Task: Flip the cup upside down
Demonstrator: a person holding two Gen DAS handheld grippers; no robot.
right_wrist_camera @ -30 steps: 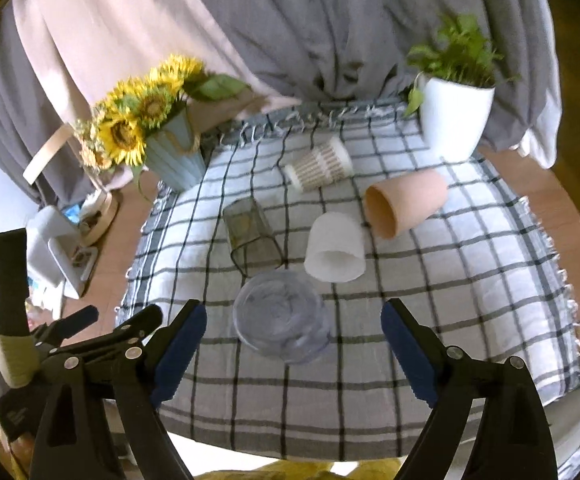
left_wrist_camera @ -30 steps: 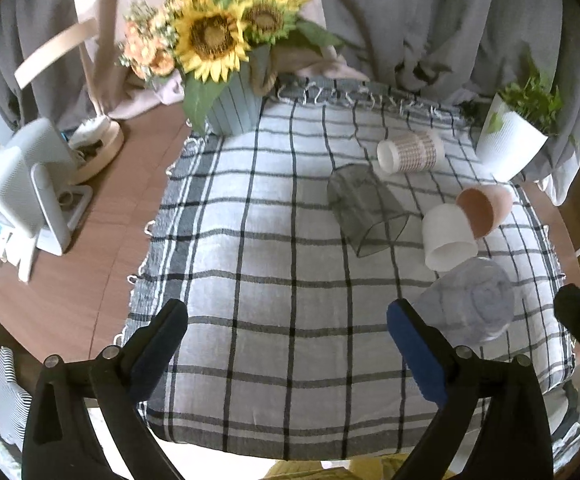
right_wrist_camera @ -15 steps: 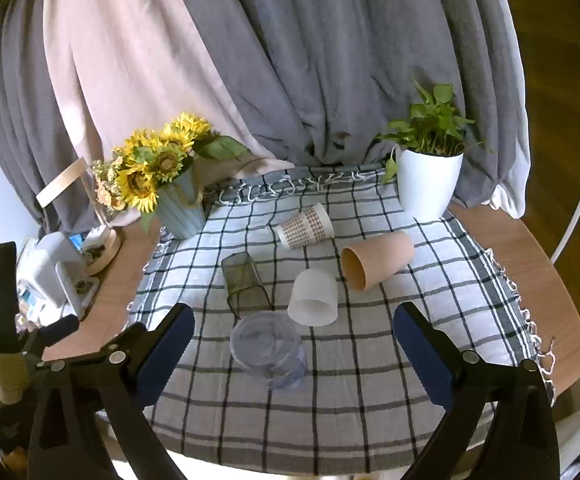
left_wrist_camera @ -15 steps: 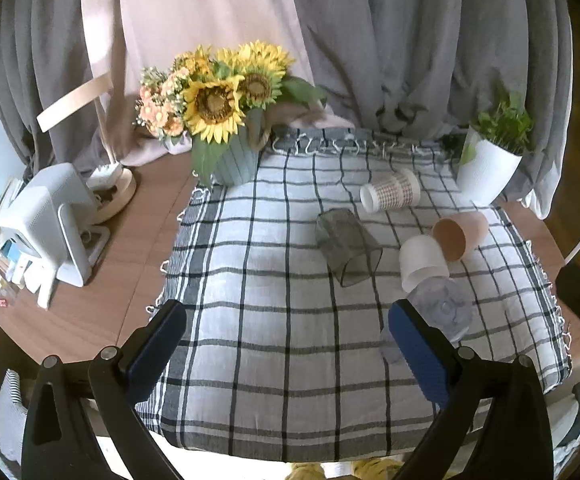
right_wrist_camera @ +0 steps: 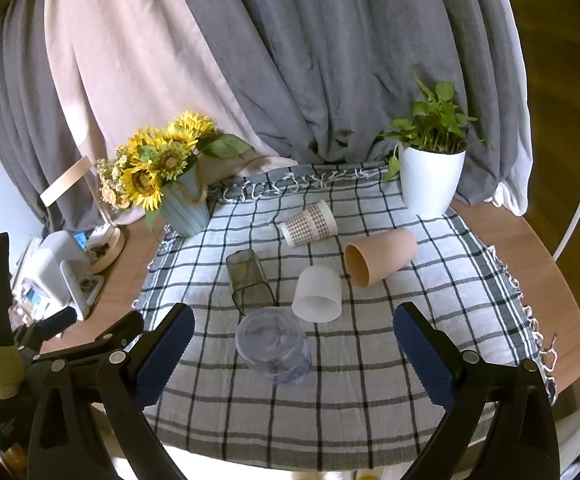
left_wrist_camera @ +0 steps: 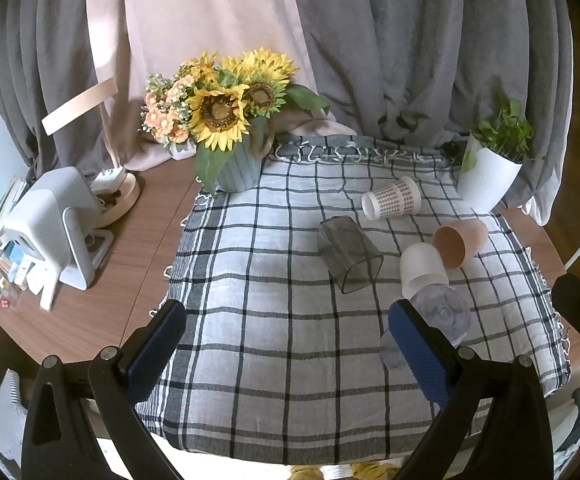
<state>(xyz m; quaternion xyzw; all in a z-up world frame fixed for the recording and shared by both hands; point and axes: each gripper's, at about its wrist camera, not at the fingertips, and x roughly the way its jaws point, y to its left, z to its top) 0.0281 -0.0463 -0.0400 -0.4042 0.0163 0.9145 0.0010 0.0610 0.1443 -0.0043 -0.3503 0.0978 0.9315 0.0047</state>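
Nearest the cameras, left claw (left_wrist_camera: 285,342) and right claw (right_wrist_camera: 294,344), both spread wide and released, blue pads (right_wrist_camera: 424,358) gripping nothing, above the near edge of a checked cloth (right_wrist_camera: 370,400) over a round wooden tabletop (right_wrist_camera: 550,264). Just beyond the right claw, a clear plastic cup (right_wrist_camera: 273,344) already standing upside down on the cloth, base up, apart from both claws; in the left wrist view, partly hidden behind the right pad of the left claw. Just behind and to its right, a frosted white cup (right_wrist_camera: 318,294) lying tipped with its mouth toward the near side. Left of that, a smoky grey square tumbler (right_wrist_camera: 249,280) on its side, mouth toward the near edge. Right of the white cup, a tan cup (right_wrist_camera: 380,256) on its side, mouth facing left and near, close beside the white one; touching or not, cannot tell. Farther back, a paper cup with a brown checked pattern (right_wrist_camera: 310,224) also on its side, mouth to the left. At the far left corner of the cloth, sunflowers in a ribbed blue pot (right_wrist_camera: 169,176); at the far right, a green plant in a white pot (right_wrist_camera: 430,176). On the bare wood at far left, a white boxy device (left_wrist_camera: 49,220) and a lamp base (left_wrist_camera: 119,196). Behind everything, grey and pink curtains (right_wrist_camera: 290,60).
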